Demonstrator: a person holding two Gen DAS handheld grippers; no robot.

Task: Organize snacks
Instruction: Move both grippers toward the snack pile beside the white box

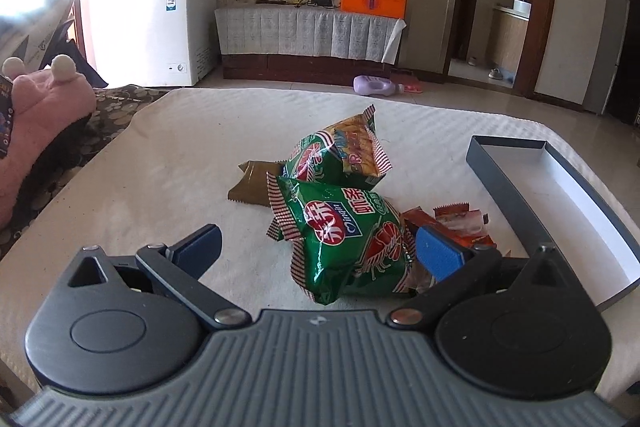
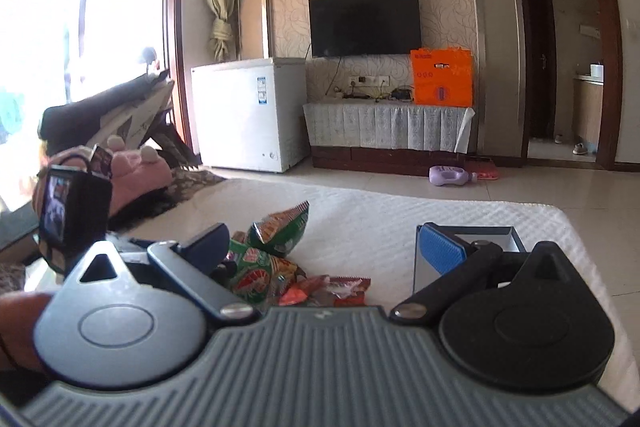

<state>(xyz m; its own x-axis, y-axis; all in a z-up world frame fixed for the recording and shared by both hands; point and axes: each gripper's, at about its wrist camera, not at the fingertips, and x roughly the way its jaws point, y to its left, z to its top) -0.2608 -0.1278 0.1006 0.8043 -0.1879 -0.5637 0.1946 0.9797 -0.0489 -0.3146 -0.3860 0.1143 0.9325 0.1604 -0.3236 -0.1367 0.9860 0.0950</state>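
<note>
My left gripper (image 1: 318,247), jaws wide, straddles the green bag (image 1: 344,243) heaped with snacks at twelve o'clock; the box (image 1: 580,203) waits at two. My right gripper (image 2: 322,247) gapes, empty. Closing off-centre, I risk the slick bag squirting out.

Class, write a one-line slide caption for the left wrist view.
Open left gripper faces a green snack packet in a snack pile on the white-covered table, an empty box alongside.
</note>
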